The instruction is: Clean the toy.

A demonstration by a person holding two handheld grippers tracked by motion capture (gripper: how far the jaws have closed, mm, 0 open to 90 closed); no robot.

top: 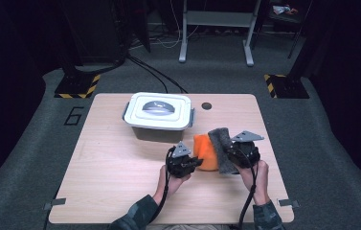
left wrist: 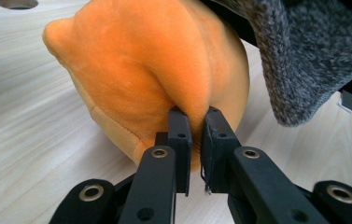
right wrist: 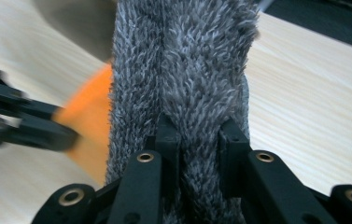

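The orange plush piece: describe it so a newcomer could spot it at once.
Start at the white lidded plastic box at the far middle of the pale wooden table. Just nearer the person and to its right sits the soft orange plush piece, pinched by the left tongs. Its bright orange sets it apart from the fuzzy grey knitted cloth touching it.

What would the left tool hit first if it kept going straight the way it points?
The orange cloth: the left tool is already shut on a fold of it. Past that hangs the grey cloth, though depth is unclear.
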